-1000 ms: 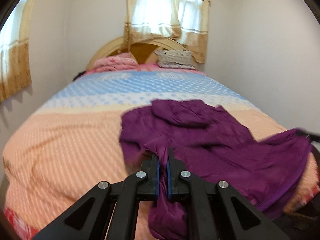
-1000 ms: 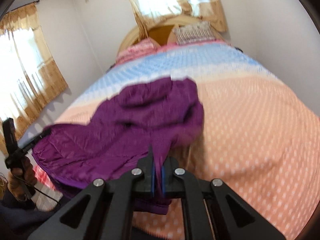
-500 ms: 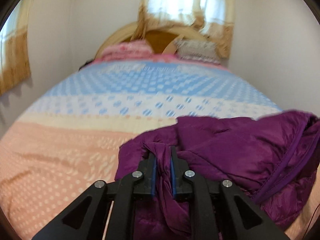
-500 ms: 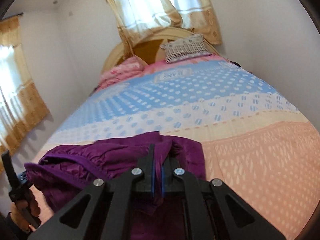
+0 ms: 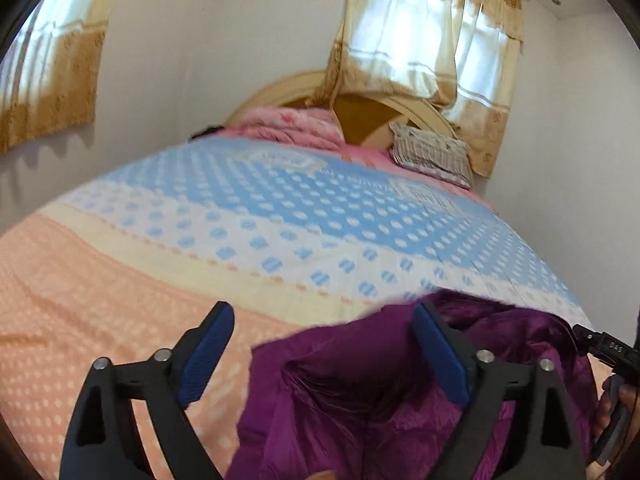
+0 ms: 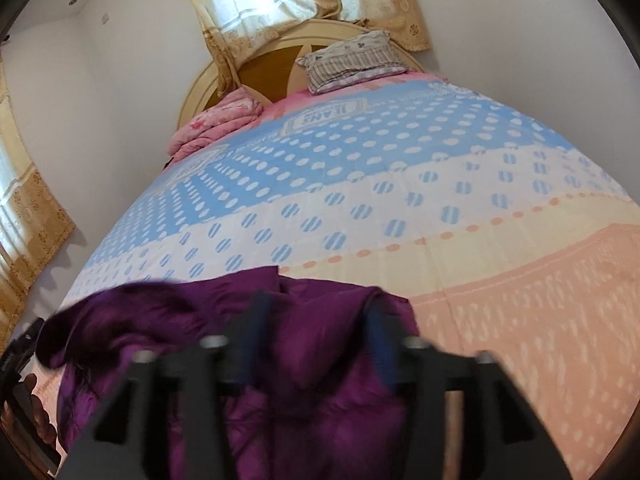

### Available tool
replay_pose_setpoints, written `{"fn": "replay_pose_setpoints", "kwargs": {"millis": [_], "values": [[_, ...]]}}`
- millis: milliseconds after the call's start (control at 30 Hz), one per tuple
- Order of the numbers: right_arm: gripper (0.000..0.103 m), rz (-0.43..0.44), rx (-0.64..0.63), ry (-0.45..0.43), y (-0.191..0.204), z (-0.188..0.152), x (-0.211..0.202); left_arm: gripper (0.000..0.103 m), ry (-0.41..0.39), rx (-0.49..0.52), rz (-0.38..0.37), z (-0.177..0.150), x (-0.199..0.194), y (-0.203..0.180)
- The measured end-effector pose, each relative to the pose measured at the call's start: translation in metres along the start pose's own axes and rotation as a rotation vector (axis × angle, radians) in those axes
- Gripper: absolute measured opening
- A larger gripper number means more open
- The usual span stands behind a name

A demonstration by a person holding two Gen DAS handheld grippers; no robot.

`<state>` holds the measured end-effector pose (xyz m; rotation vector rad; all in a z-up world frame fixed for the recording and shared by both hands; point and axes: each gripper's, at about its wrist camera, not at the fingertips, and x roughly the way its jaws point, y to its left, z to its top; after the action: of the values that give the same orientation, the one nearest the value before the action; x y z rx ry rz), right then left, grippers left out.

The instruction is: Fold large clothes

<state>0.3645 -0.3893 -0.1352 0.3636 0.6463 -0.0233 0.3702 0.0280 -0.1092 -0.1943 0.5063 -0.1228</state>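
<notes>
Glossy purple quilted jacket [image 5: 360,392] lies on a matt woven bedspread [image 5: 200,240]; wooden headboard [image 6: 264,68].

A home bedroom: a wide bed [image 6: 400,184] with a rounded wooden headboard [image 5: 360,108], pillows [image 6: 352,62], and what look like gold-trimmed curtains [image 5: 432,48] over bright windows.

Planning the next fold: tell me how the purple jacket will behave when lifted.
The purple jacket is likely floppy: it lies crumpled in soft folds on the bed. Its sheen suggests slippery fabric. Its puffy look suggests it is light for its size.
</notes>
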Motion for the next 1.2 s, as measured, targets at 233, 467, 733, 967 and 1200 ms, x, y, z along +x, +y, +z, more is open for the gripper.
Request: {"fn": "replay_pose_setpoints", "kwargs": {"millis": [233,467,733,967,1200], "values": [[0.07,-0.133,-0.032,-0.094,0.028,0.005,-0.023,0.092,-0.001,0.131,0.107,-0.008,0.008,-0.05],[0.07,-0.095,-0.299,0.036,0.123,-0.043,0.002,0.092,-0.017,0.376,0.242,-0.022,0.054,-0.108],[0.073,-0.141,-0.281,0.107,0.094,-0.051,0.067,0.092,0.214,0.226,0.293,-0.031,0.136,-0.061],[0.076,-0.11,-0.261,0.11,0.089,-0.056,0.067,0.097,0.269,0.196,0.277,-0.041,0.15,-0.057],[0.077,-0.113,-0.255,0.135,0.091,-0.055,0.078,0.099,0.3,0.174,0.261,-0.044,0.154,-0.052]]}}
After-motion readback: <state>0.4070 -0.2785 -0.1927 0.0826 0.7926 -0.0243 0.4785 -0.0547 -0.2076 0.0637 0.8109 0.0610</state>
